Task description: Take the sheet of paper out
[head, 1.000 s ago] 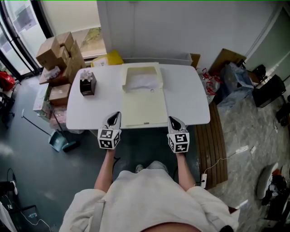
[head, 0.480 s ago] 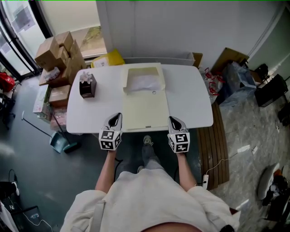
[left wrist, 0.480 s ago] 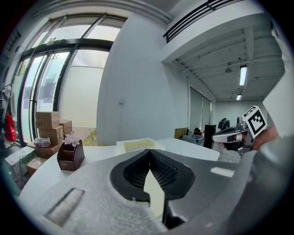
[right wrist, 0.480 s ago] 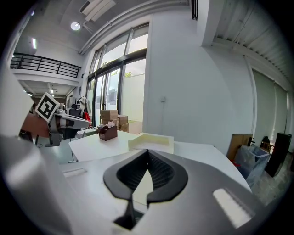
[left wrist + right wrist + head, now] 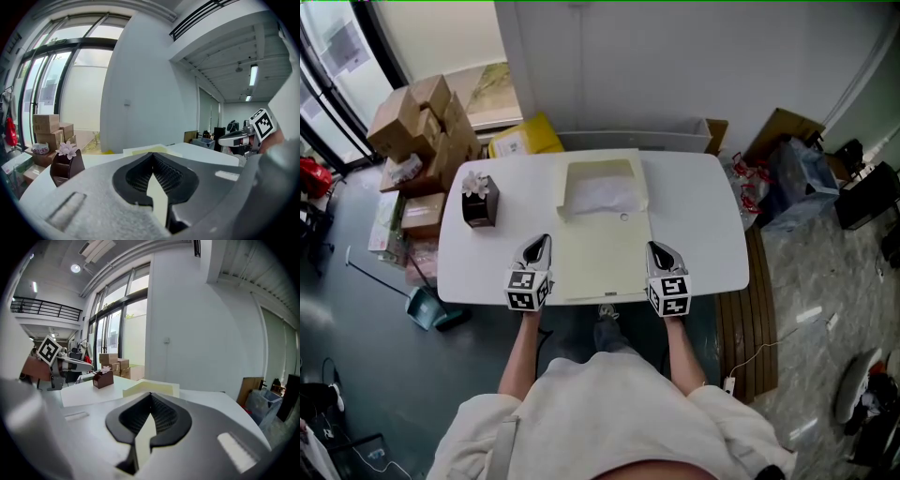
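**Closed in on the envelope, paper not yet touched**

Stepped up to the worktop in the last second, bringing the left gripper and right gripper over its near edge, either side of the cream envelope. Kept both sets of fingers pressed together, gripping nothing. Amounted to an approach only: left the sheet of paper sitting in the envelope's open far mouth, white showing below the raised flap. Showed black-and-white square markers on the gripper cubes, no words. Farther off, caught a label on the yellow package beside the cardboard boxes, too small to read.
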The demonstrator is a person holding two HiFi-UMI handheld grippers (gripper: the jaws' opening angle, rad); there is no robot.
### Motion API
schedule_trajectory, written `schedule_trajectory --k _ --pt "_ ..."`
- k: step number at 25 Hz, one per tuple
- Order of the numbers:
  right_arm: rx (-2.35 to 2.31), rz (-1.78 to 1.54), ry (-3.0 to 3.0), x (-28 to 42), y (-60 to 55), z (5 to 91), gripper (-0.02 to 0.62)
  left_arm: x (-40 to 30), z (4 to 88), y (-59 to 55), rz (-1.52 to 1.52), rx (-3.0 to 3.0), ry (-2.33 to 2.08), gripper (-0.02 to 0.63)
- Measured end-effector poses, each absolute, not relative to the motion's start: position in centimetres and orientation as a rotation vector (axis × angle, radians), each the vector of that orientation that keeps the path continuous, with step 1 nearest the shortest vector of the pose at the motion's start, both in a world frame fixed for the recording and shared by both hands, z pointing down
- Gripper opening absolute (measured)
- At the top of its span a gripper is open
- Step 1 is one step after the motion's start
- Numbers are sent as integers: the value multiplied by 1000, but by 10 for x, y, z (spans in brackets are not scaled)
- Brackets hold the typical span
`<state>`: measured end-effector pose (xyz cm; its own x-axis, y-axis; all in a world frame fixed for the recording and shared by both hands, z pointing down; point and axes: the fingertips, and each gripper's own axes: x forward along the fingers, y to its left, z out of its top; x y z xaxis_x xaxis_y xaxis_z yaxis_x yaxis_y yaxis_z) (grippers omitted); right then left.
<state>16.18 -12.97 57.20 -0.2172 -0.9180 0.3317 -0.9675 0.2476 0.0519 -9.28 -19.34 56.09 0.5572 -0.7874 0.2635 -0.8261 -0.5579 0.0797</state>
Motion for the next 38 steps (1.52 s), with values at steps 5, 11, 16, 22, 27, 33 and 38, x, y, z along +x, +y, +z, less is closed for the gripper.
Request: schedule_trajectory --k 5,11,16,22,27,33,38 --pt "1719 240 -2259 162 -187 568 2 -92 556 -243 303 2574 -1397 6" --pt "1674 217 -2316 158 -261 555 2 -96 548 -298 306 2537 -1466 6" --pt "1623 216 -2358 152 -308 555 2 -100 550 -334 321 2500 -1513 6" --pt "1578 261 -2379 153 -343 567 2 -92 564 -363 369 2462 -1515 6" --pt "1544 302 -2385 153 -352 583 2 -85 582 -367 427 2435 -1495 6" --pt "1515 339 -2370 153 -357 601 2 -81 600 -372 471 2420 -1459 6" --pt "1496 356 -2332 150 -353 619 2 -83 614 -371 490 2405 -1433 6"
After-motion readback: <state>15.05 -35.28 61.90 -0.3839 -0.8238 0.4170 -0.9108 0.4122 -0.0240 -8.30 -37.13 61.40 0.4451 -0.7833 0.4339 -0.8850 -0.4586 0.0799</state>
